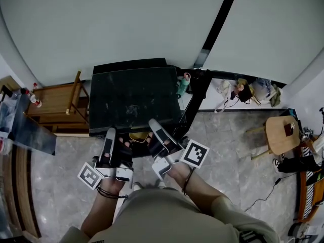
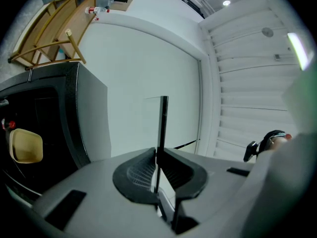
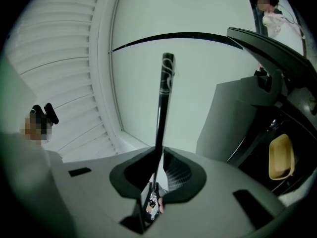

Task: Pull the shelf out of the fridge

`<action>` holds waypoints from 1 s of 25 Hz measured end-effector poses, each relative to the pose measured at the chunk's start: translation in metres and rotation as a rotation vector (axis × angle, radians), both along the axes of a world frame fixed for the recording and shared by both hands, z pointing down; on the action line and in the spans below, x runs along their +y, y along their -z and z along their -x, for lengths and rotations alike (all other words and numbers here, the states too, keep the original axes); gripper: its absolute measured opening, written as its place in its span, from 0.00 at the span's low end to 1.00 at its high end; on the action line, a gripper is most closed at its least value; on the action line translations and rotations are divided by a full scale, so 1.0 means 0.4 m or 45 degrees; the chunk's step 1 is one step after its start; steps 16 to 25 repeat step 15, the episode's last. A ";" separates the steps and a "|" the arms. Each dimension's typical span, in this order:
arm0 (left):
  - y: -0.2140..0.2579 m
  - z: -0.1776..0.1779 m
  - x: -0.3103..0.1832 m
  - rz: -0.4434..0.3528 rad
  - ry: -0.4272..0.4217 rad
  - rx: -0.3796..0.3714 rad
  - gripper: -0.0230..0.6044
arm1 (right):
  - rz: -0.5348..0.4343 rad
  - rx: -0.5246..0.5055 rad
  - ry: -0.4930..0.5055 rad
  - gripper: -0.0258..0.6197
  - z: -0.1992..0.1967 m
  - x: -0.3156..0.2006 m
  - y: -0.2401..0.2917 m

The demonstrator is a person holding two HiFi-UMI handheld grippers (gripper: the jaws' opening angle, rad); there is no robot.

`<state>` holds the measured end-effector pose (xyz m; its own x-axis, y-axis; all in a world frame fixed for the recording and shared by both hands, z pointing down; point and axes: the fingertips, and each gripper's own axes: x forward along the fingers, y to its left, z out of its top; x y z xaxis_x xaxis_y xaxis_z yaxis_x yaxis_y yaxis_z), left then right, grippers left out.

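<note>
A dark glass shelf [image 1: 134,97] is held level out in front of the small black fridge [image 1: 129,64], whose door [image 1: 197,90] stands open to the right. My left gripper [image 1: 110,133] grips the shelf's near edge on the left, and my right gripper [image 1: 155,124] grips it further right. In the left gripper view the pane [image 2: 162,123] runs edge-on between the pads of the left gripper [image 2: 157,155], which press on it. The right gripper [image 3: 159,157] clamps the shelf [image 3: 166,93] the same way. The fridge's dark inside shows beside each gripper [image 2: 54,118] [image 3: 257,128].
A wooden chair [image 1: 58,105] stands left of the fridge, and a round wooden stool [image 1: 281,133] is at the right. Bags and clutter [image 1: 243,92] lie along the wall. A yellow object [image 2: 26,145] [image 3: 281,157] sits inside the fridge. A teal item [image 1: 182,85] is in the door.
</note>
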<state>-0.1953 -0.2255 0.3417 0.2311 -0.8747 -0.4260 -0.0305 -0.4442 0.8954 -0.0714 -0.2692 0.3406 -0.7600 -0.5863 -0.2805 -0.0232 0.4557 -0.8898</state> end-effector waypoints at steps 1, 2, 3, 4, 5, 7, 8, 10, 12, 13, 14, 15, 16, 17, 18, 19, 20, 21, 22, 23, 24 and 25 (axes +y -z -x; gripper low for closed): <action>0.001 0.001 0.000 0.000 0.001 0.000 0.08 | 0.007 -0.002 0.002 0.08 0.000 0.000 -0.002; 0.002 0.001 0.000 0.000 0.001 0.000 0.08 | 0.015 -0.003 0.003 0.08 0.001 0.000 -0.003; 0.003 0.001 0.000 0.000 0.001 0.001 0.08 | 0.020 -0.003 0.003 0.08 0.000 0.000 -0.005; 0.003 0.001 0.001 0.000 -0.001 0.001 0.08 | 0.023 -0.002 0.003 0.08 0.000 0.002 -0.006; 0.003 -0.001 0.003 0.001 -0.001 0.002 0.09 | 0.023 -0.004 0.005 0.08 -0.002 0.004 -0.006; 0.001 -0.006 0.008 0.004 -0.001 0.012 0.09 | 0.023 -0.012 0.009 0.08 -0.005 0.009 -0.005; -0.001 -0.007 0.012 0.009 0.000 0.016 0.09 | 0.025 -0.016 0.010 0.08 -0.005 0.012 -0.006; -0.005 -0.005 0.020 0.018 0.003 0.016 0.09 | 0.031 -0.013 0.013 0.08 -0.004 0.018 -0.009; -0.005 -0.006 0.025 0.019 0.004 0.011 0.09 | 0.040 -0.002 0.015 0.08 -0.006 0.022 -0.012; -0.004 -0.008 0.026 0.019 0.003 0.010 0.09 | 0.043 0.002 0.015 0.08 -0.007 0.024 -0.013; -0.004 -0.009 0.027 0.020 0.003 0.008 0.09 | 0.046 0.006 0.015 0.08 -0.009 0.024 -0.014; -0.003 -0.010 0.027 0.020 0.002 0.007 0.09 | 0.049 0.009 0.015 0.08 -0.010 0.025 -0.014; -0.003 -0.010 0.027 0.020 0.002 0.007 0.09 | 0.049 0.009 0.015 0.08 -0.010 0.025 -0.014; -0.003 -0.010 0.027 0.020 0.002 0.007 0.09 | 0.049 0.009 0.015 0.08 -0.010 0.025 -0.014; -0.003 -0.010 0.027 0.020 0.002 0.007 0.09 | 0.049 0.009 0.015 0.08 -0.010 0.025 -0.014; -0.003 -0.010 0.027 0.020 0.002 0.007 0.09 | 0.049 0.009 0.015 0.08 -0.010 0.025 -0.014; -0.003 -0.010 0.027 0.020 0.002 0.007 0.09 | 0.049 0.009 0.015 0.08 -0.010 0.025 -0.014; -0.003 -0.010 0.027 0.020 0.002 0.007 0.09 | 0.049 0.009 0.015 0.08 -0.010 0.025 -0.014; -0.003 -0.010 0.027 0.020 0.002 0.007 0.09 | 0.049 0.009 0.015 0.08 -0.010 0.025 -0.014; -0.003 -0.010 0.027 0.020 0.002 0.007 0.09 | 0.049 0.009 0.015 0.08 -0.010 0.025 -0.014; -0.003 -0.010 0.027 0.020 0.002 0.007 0.09 | 0.049 0.009 0.015 0.08 -0.010 0.025 -0.014; -0.003 -0.010 0.027 0.020 0.002 0.007 0.09 | 0.049 0.009 0.015 0.08 -0.010 0.025 -0.014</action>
